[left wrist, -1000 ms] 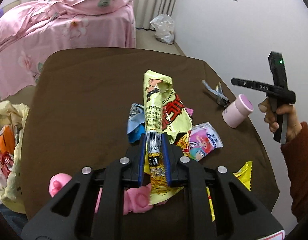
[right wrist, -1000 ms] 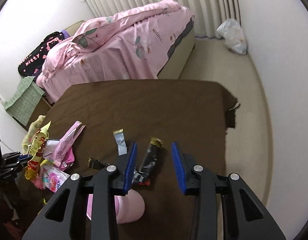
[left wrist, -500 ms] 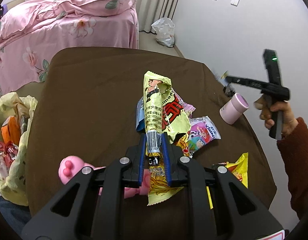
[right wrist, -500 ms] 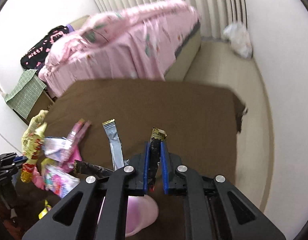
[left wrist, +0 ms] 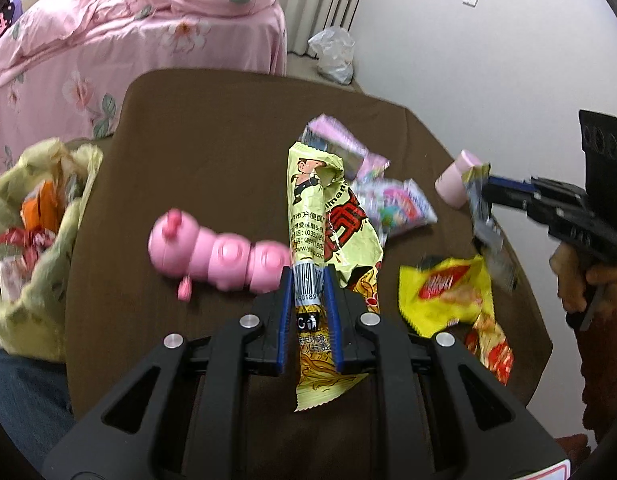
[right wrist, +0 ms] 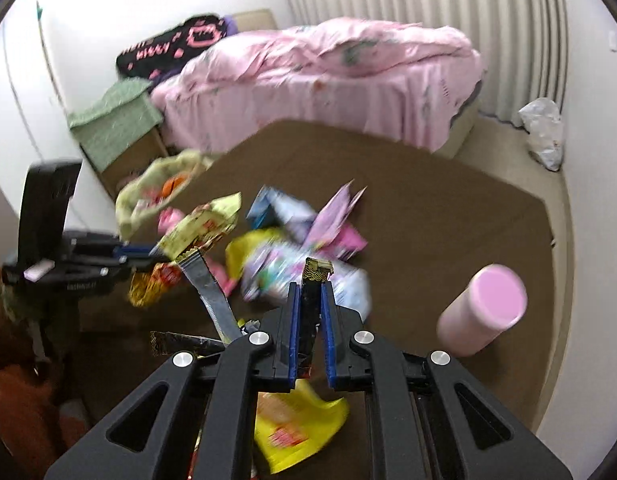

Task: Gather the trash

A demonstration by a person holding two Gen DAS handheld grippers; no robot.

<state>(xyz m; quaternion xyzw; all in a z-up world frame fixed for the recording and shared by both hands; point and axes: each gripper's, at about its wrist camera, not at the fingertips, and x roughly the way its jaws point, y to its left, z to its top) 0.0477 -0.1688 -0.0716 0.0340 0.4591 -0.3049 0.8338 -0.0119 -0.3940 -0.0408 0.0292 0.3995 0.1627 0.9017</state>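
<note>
At the lower centre of the left wrist view, the left gripper (left wrist: 311, 300) is clamped on a yellow-green noodle wrapper (left wrist: 328, 216), its blue pads pressed against the barcode strip while the crumpled bag stands up toward mid-frame and its tail hangs below the fingers. Just left of the wrapper a pink caterpillar toy (left wrist: 216, 256) lies on the brown table (left wrist: 212, 128). At the left edge of the frame a pale yellow trash bag (left wrist: 40, 240) sags open, with orange and red wrappers inside it. Right of centre, a yellow chip bag (left wrist: 448, 292) lies on the cloth, with pastel candy packets (left wrist: 392, 204) above it.

In the right wrist view, at lower centre, the right gripper (right wrist: 310, 320) pinches a dark wrapper (right wrist: 313, 296) with a gold crimped top, held upright between closed fingers. A silver foil strip (right wrist: 212, 292) slants up just to its left; whether it touches the fingers is unclear. A pink cylindrical container (right wrist: 484, 312) stands at the right of the frame, apart from the litter. The loose wrappers cluster at mid-frame, blurred. A pink bed (right wrist: 328, 80) fills the upper centre, and a white plastic bag (right wrist: 542, 132) sits on the floor at the upper right.
</note>
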